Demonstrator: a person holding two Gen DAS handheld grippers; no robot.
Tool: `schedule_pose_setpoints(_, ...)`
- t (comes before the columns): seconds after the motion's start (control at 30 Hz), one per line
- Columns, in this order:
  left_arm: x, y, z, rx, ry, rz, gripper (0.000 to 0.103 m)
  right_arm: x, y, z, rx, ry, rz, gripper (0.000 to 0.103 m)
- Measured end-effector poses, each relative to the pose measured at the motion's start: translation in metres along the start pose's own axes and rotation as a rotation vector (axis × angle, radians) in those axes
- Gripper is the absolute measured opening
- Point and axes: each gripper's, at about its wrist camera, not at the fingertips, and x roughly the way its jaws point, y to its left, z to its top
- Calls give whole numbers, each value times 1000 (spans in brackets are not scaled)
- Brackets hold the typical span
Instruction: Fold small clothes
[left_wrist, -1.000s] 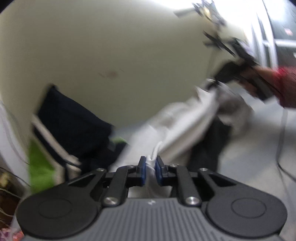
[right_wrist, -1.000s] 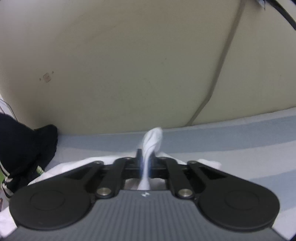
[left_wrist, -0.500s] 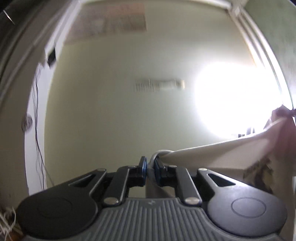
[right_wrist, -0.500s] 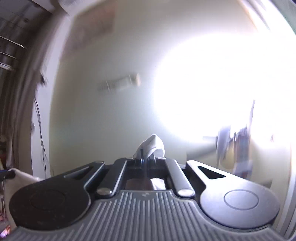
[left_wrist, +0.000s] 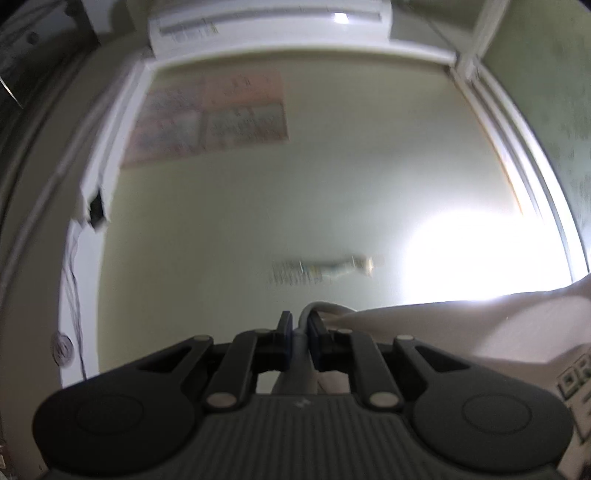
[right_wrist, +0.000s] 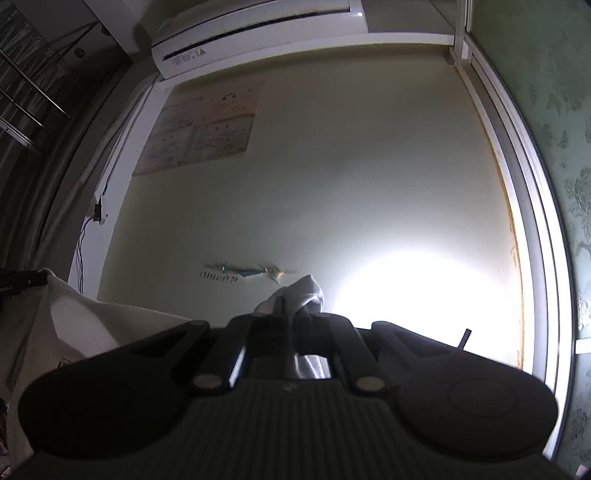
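two claws, left claw (left_wrist: 298, 332) and right claw (right_wrist: 291, 314), pinch one white garment (left_wrist: 461, 328).

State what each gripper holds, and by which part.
Both hold one white garment by its top edge: the left gripper pinches one bunched corner, the right gripper the other.

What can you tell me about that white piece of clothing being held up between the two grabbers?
The white garment looks like soft, thin cotton, lifted in front of a pale green wall. The left gripper pinches a bunched edge of it, and the cloth stretches away to the right in a sagging span. Dark block lettering is printed on its lower part, only partly readable. The right gripper clamps another edge, a small tuft poking up past its jaws. From that view the rest hangs at lower left, creased and shadowed.
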Motion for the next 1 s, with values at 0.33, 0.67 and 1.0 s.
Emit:
schedule_pose_setpoints(0.33,212,-105,-210,96,471,100,26,148,-77,-218,168,477,-219,15)
schedule_pose_setpoints(0.67,166,-132,-369,116,765,-91,40,32,-133,-387,179,798,-298,28)
schedule_pose_setpoints(1.0,121,-149,-426,22,821,-195,56,75,-144,-449,315,877,-357,69)
